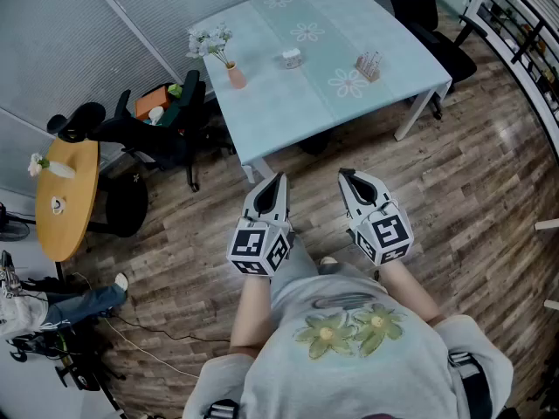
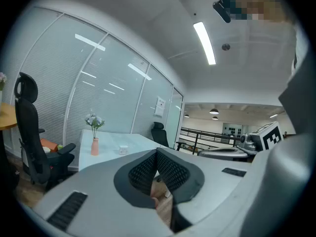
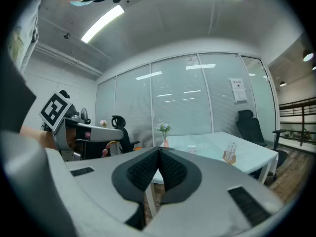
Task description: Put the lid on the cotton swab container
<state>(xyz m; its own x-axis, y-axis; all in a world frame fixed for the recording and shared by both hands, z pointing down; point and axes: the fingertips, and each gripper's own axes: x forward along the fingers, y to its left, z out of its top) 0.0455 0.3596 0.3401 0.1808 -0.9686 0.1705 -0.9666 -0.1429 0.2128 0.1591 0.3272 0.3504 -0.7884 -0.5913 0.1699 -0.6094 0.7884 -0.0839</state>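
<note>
Currently pre-approach: left gripper [image 1: 279, 180] and right gripper [image 1: 346, 175] are both pinched together and empty, mid-frame over the floor. Cotton swab container [image 1: 292, 58], likely that small pot, sits upper centre on the table [image 1: 262, 112], well apart. Next: walk up, locate lid.

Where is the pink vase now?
In the head view, the pink vase stands near the left edge of the light blue table, left of the small white container.

an office: the pale blue bench [image 1: 279, 103] stands on wood-plank flooring [image 1: 472, 182], glass partition walls with blinds [image 1: 61, 42] run beyond it, a black swivel chair [image 1: 148, 133] sits to its left, a second black chair [image 1: 424, 11] waits at its far right corner, and a ceiling strip light [image 2: 205, 42] glows above.
</note>
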